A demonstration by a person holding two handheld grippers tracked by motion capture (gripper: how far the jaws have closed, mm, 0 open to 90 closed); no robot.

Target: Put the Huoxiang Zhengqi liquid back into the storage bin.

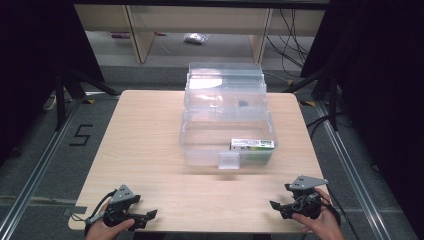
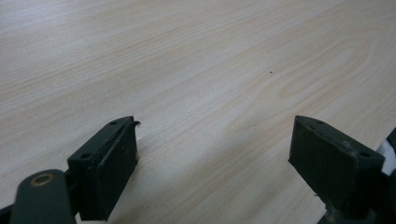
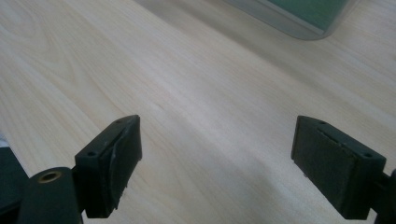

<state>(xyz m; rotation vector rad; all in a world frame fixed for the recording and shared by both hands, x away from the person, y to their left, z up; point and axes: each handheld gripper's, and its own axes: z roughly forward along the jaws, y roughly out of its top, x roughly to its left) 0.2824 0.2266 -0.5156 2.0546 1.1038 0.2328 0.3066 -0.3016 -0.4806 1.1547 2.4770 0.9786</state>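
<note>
A clear plastic storage box (image 1: 200, 145) stands open on the far half of the wooden table (image 1: 145, 150), its lid (image 1: 225, 80) tipped up behind it. A green and white carton (image 1: 252, 145) lies in the box's front right corner. My left gripper (image 1: 145, 216) rests near the front left edge, held by a hand, jaws wide apart over bare wood (image 2: 215, 135). My right gripper (image 1: 280, 206) sits near the front right edge, also open with nothing between the jaws (image 3: 217, 154). In the right gripper view the box's corner (image 3: 299, 21) shows at the top.
A small clear latch tab (image 1: 229, 161) sticks out at the box's front. A small dark item (image 1: 243, 104) lies in the lid part. Black stands (image 1: 65, 85) flank the table, and cables (image 1: 290, 35) trail on the floor behind.
</note>
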